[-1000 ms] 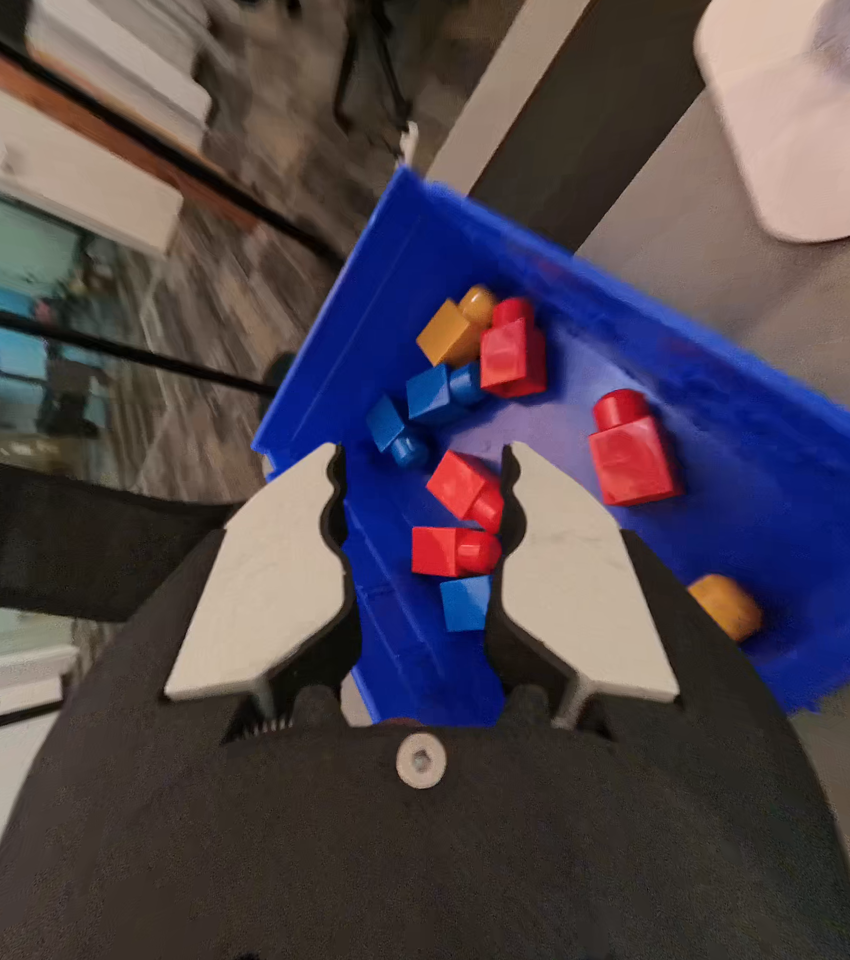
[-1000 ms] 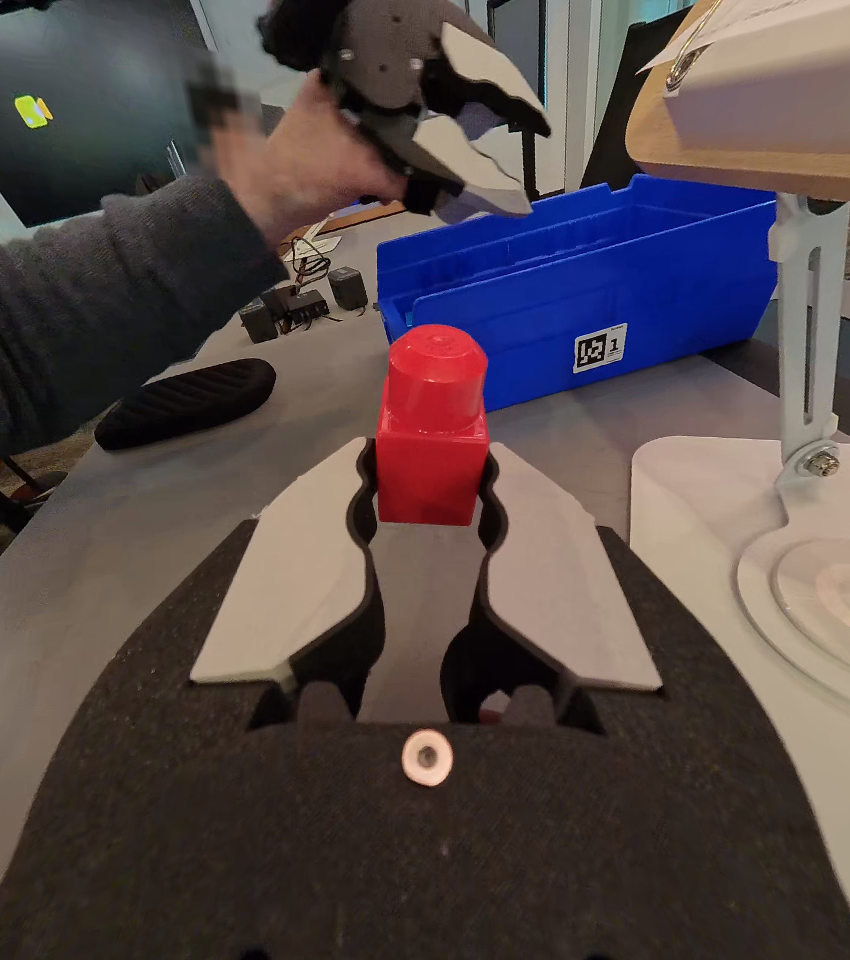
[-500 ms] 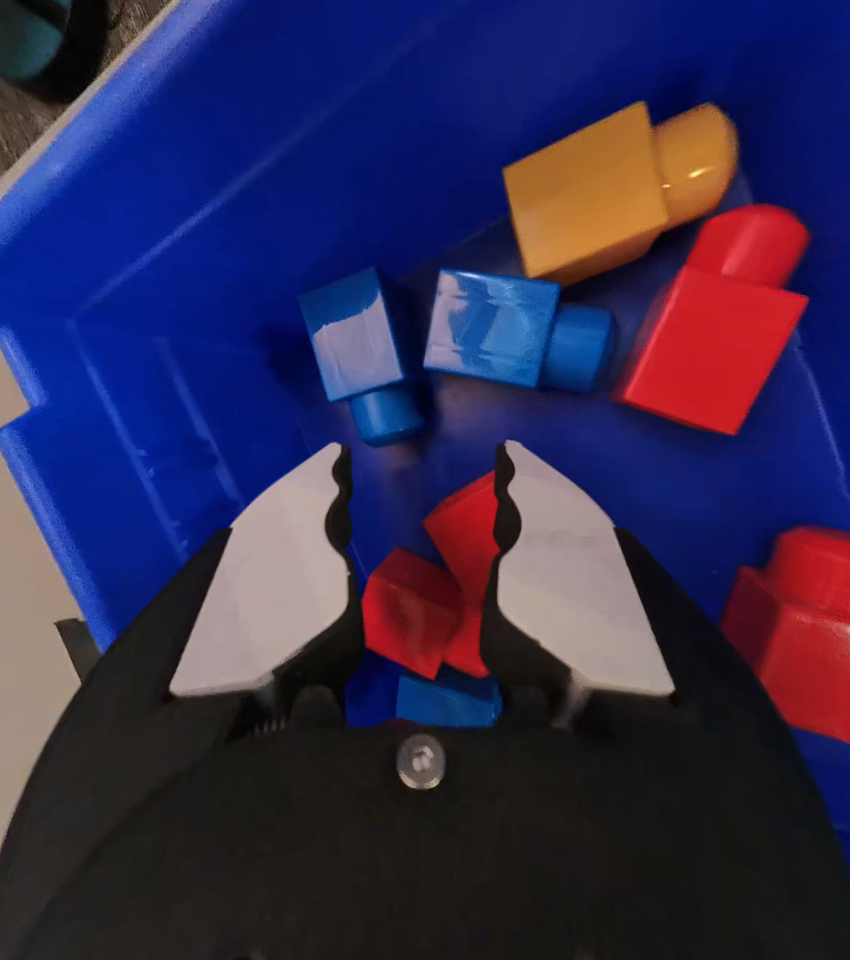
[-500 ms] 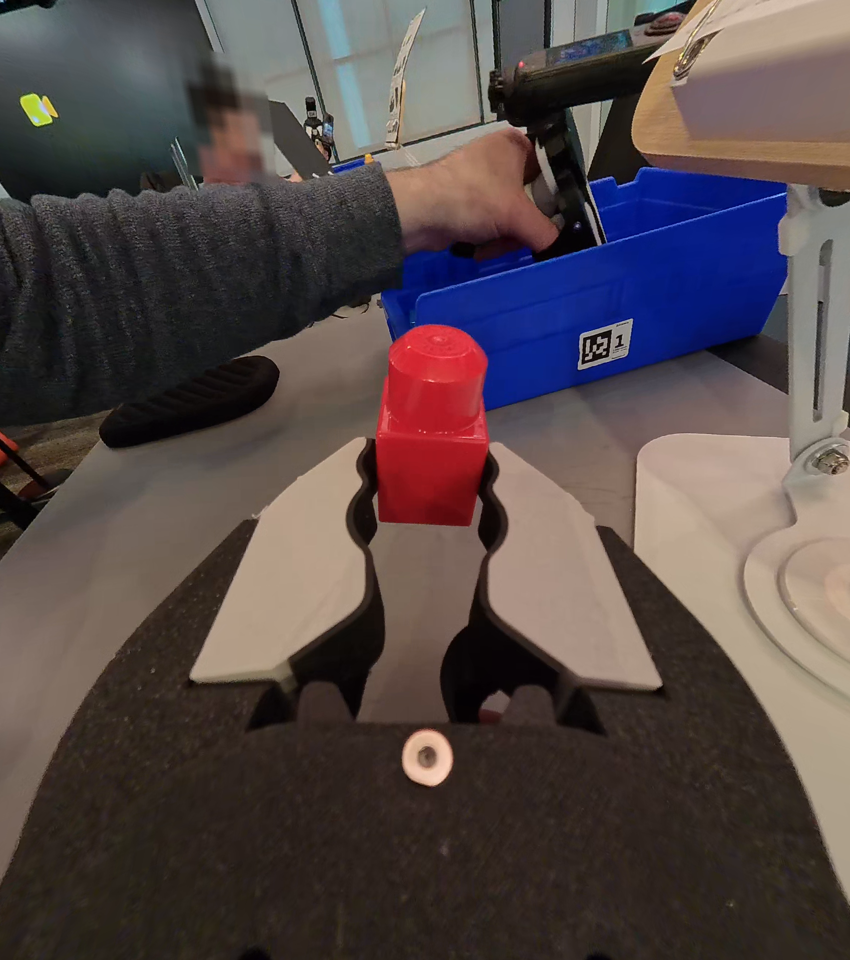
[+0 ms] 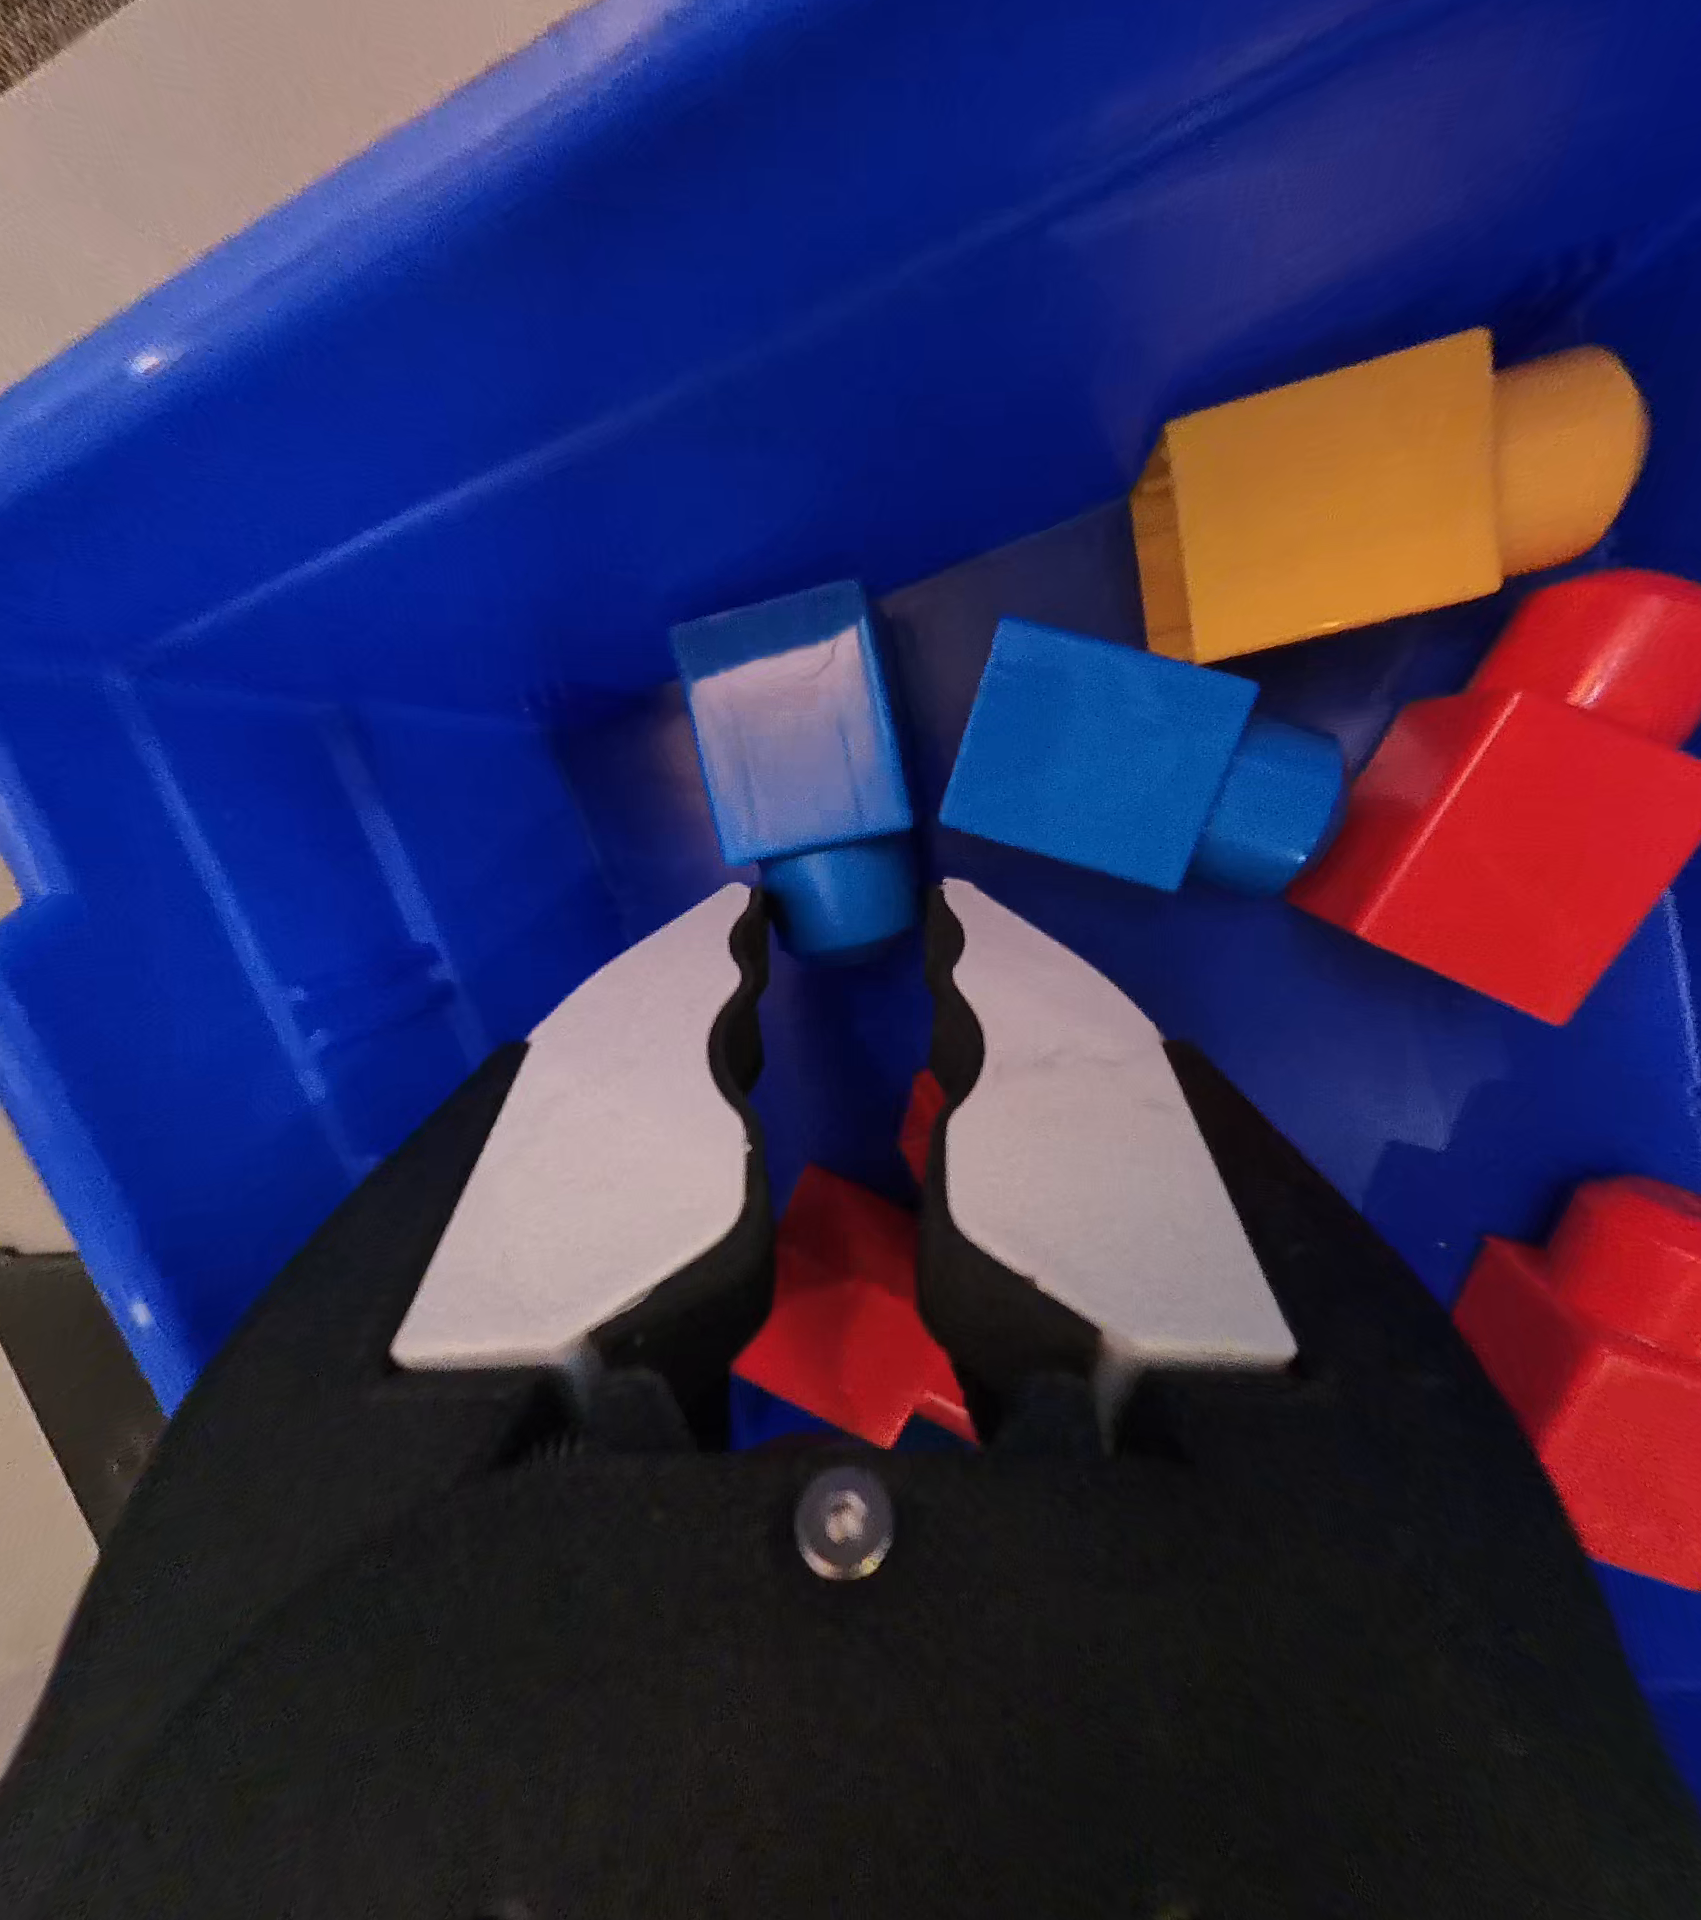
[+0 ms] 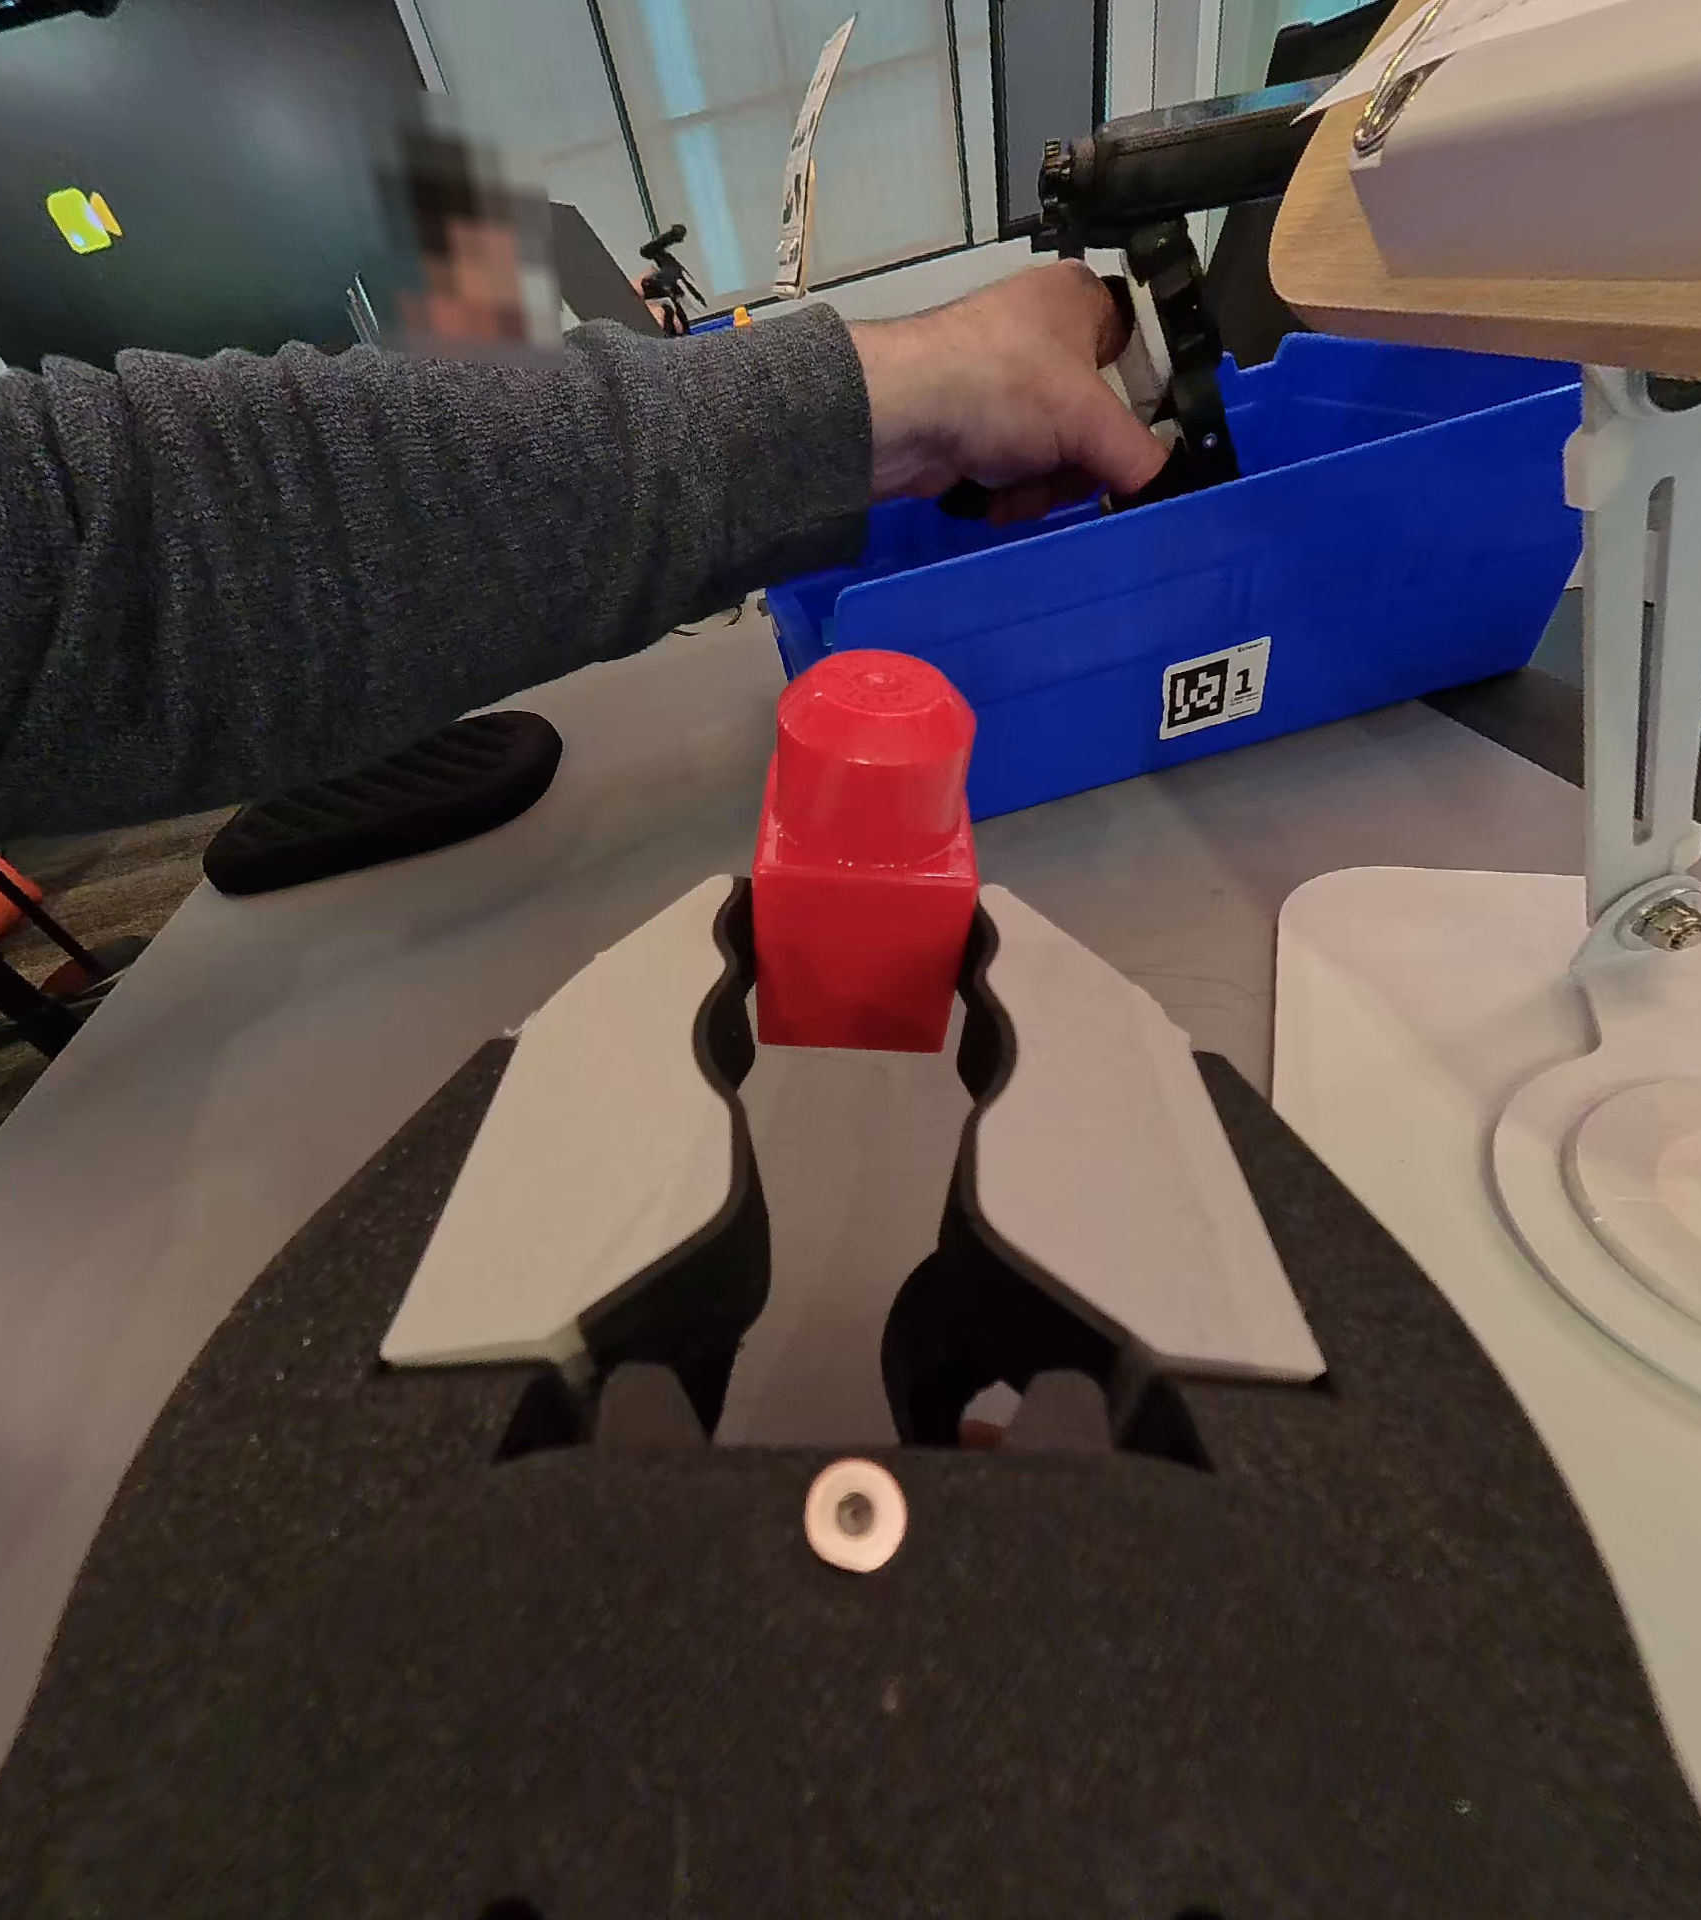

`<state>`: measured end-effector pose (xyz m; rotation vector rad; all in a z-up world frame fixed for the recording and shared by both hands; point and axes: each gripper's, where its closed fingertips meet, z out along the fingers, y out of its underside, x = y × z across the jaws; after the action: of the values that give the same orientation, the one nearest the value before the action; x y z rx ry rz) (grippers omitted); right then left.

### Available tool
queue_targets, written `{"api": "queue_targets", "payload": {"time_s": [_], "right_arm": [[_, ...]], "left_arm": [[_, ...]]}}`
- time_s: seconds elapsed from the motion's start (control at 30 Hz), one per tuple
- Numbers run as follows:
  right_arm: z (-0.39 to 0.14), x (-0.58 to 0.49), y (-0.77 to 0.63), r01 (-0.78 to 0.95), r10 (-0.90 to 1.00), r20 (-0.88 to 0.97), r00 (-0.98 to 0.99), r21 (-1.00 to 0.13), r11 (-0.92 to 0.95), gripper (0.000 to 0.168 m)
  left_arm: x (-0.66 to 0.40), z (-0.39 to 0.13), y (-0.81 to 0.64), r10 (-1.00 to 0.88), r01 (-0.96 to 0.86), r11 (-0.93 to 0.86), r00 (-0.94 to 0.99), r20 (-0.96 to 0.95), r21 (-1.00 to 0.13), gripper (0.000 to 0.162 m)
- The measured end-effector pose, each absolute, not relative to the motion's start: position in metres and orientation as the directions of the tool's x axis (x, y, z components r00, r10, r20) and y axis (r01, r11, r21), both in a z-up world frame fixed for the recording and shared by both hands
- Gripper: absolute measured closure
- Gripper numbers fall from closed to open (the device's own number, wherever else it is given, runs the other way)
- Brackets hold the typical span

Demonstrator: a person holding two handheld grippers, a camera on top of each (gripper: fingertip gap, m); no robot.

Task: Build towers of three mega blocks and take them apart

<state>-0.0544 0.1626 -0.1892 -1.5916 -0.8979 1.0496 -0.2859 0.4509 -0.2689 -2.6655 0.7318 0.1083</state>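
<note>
The left claw (image 5: 841, 914) is down inside the blue bin (image 5: 410, 436), its fingers parted with a gap between them and the round stud of a blue block (image 5: 799, 748) sitting at that gap between the tips; whether the pads touch the stud cannot be told. Just right of it lies a second blue block (image 5: 1095, 753) on its side, its stud against a red block (image 5: 1521, 831). A yellow block (image 5: 1334, 499) lies beyond these by the far wall, another red block (image 5: 1656, 1382) sits at the near right, and more red pieces (image 5: 846, 1320) show beneath the claw's fingers.

In the right wrist view the right claw (image 6: 861, 935) is closed on the square base of an upright red mega block (image 6: 861, 862), stud up, held over the grey worktop (image 6: 202, 1039). Beyond it stands the bin (image 6: 1241, 582), a person's sleeve (image 6: 358, 540) and hand (image 6: 991, 395) reaching into it. A black ribbed pad (image 6: 389, 800) lies to the left, a white stand base (image 6: 1448, 1039) to the right.
</note>
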Motion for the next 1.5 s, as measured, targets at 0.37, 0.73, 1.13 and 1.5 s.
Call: {"api": "queue_targets", "payload": {"time_s": [0.37, 0.73, 1.13, 1.5], "right_arm": [[-0.190, -0.055, 0.162, 0.067, 0.916, -0.201, 0.347, -0.969, -0.238, 0.132], [-0.190, -0.056, 0.161, 0.067, 0.917, -0.200, 0.345, -0.969, -0.237, 0.132], [-0.191, -0.056, 0.162, 0.068, 0.917, -0.203, 0.343, -0.968, -0.240, 0.132], [-0.195, -0.061, 0.157, 0.109, 0.930, -0.194, 0.311, -0.965, -0.238, 0.132]], "left_arm": [[-0.292, -0.237, 0.417, -0.597, -0.625, -0.758, 0.780, -0.186, -0.188, 0.134], [-0.295, -0.242, 0.430, -0.610, -0.633, -0.765, 0.772, -0.180, -0.120, 0.132], [-0.298, -0.260, 0.429, -0.635, -0.652, -0.750, 0.757, -0.152, -0.114, 0.127], [-0.268, -0.197, 0.394, -0.733, -0.734, -0.633, 0.671, -0.116, -0.246, 0.128]]}}
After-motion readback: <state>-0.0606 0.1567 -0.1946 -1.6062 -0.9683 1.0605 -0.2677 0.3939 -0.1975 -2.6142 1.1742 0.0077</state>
